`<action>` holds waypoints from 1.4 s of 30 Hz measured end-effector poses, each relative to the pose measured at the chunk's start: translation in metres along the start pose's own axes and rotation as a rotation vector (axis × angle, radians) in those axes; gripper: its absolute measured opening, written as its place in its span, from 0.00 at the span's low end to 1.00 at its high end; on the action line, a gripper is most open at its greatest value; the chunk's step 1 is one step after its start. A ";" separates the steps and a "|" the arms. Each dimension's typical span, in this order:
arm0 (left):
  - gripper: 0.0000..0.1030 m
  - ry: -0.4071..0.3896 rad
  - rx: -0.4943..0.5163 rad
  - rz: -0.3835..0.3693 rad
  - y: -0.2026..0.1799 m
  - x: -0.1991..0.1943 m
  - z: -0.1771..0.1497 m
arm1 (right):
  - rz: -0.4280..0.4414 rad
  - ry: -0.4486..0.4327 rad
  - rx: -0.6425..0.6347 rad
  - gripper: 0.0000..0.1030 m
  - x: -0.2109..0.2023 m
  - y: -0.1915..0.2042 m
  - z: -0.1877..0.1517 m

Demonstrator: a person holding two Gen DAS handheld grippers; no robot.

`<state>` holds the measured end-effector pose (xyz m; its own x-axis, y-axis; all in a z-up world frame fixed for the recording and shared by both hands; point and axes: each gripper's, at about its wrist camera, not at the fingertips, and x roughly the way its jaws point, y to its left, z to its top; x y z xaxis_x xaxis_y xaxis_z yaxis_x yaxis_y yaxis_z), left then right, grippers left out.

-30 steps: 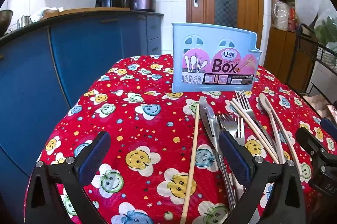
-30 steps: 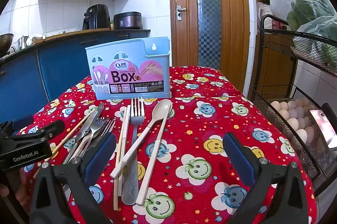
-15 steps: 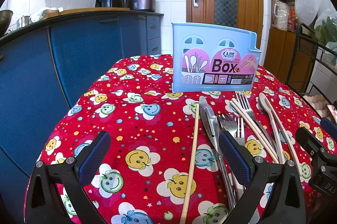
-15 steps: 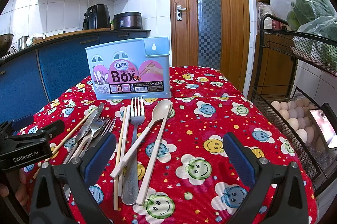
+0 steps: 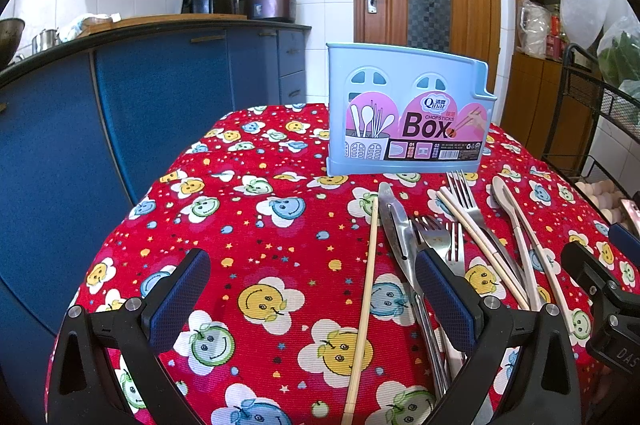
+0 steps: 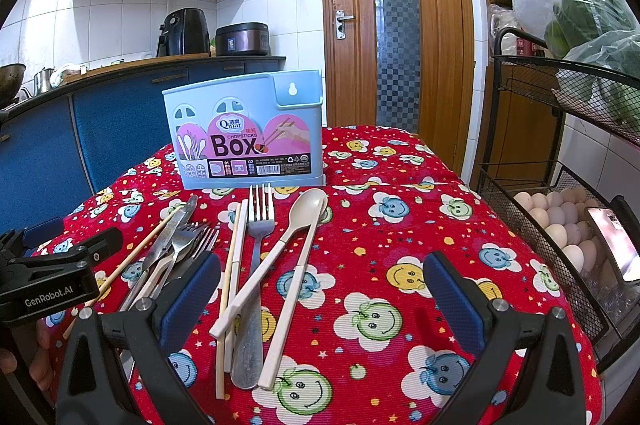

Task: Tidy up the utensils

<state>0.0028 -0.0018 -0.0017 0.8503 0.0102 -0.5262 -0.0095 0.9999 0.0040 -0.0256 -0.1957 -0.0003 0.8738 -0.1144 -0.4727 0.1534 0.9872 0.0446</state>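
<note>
Worktop (image 6: 400,161) covered in a red cloth with smiley-flower print. A pale blue chopstick box (image 6: 244,133) stands upright at the far middle, label facing the cameras; nothing shows above its rim.

Utensils lie loose on the cloth in front of the box, handles toward the near edge. From the right wrist view: a cream spoon (image 6: 272,265) lies diagonally, its bowl near the box, crossing over a metal fork (image 6: 256,265). A cream stick (image 6: 292,297) runs just right of the spoon. A pair of pale chopsticks (image 6: 232,273) lies left of the fork. Further left, a table knife (image 6: 168,237) and two more forks (image 6: 188,241) overlap in a heap. A single bamboo chopstick (image 5: 364,301) lies apart on the left side of the heap.

Left tool (image 5: 312,297): jaws spread wide, nothing between them, low over the near edge, the bamboo chopstick lying in the gap below.

Right tool (image 6: 320,293): jaws spread wide, empty, low over the spoon and fork handles.

Egg basket (image 6: 560,225) sits off the worktop to the right.
</note>
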 end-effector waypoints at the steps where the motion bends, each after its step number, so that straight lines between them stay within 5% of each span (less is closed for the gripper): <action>1: 0.99 0.000 0.000 0.000 0.000 0.000 0.000 | 0.000 0.000 0.000 1.00 0.000 0.000 0.000; 42: 0.99 0.006 0.000 0.001 0.000 -0.001 -0.001 | -0.002 0.015 0.000 1.00 0.000 0.002 -0.002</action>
<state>0.0013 -0.0019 -0.0018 0.8473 0.0108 -0.5310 -0.0101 0.9999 0.0041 -0.0261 -0.1935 -0.0017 0.8664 -0.1150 -0.4860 0.1553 0.9869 0.0434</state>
